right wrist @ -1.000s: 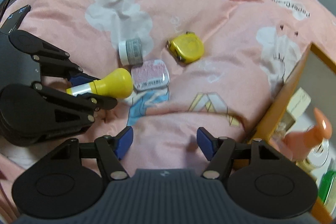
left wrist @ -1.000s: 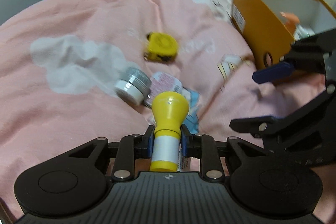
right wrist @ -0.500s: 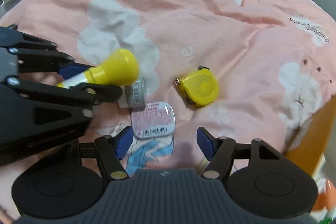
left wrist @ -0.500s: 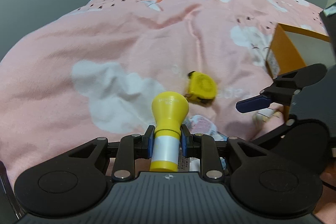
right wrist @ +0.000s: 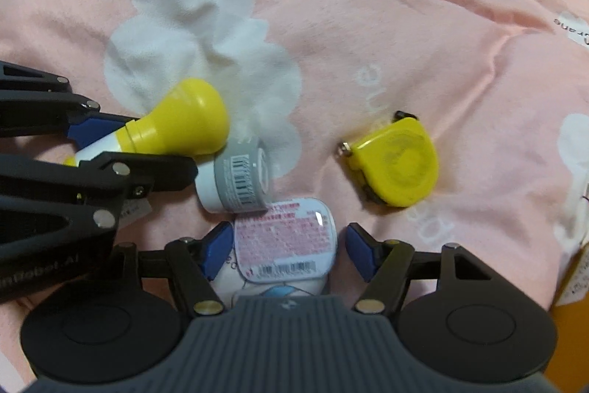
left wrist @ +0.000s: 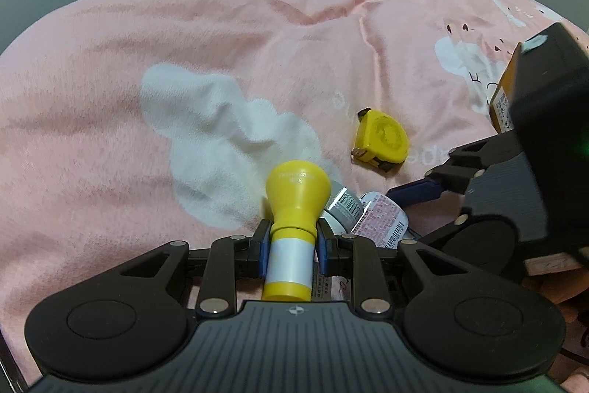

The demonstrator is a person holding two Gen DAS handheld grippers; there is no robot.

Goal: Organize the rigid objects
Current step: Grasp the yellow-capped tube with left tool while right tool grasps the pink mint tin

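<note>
Left gripper (left wrist: pixel 289 251) is clamped on the white neck of the yellow bulb-shaped bottle (left wrist: pixel 294 205): hard, light plastic, neck's the best hold. Right gripper (right wrist: pixel 285 253) is wide open, holding nothing, with the flat pink tin (right wrist: pixel 285 240) lying between its fingers. It's probably slick, so I'd pinch its long edges.

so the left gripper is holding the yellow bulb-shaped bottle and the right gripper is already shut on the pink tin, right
Not quite. The left gripper is shut on the yellow bulb-shaped bottle, but the right gripper is open: the right wrist view shows its blue fingertips standing either side of the pink tin, which lies on the pink blanket, not clamped.
</note>
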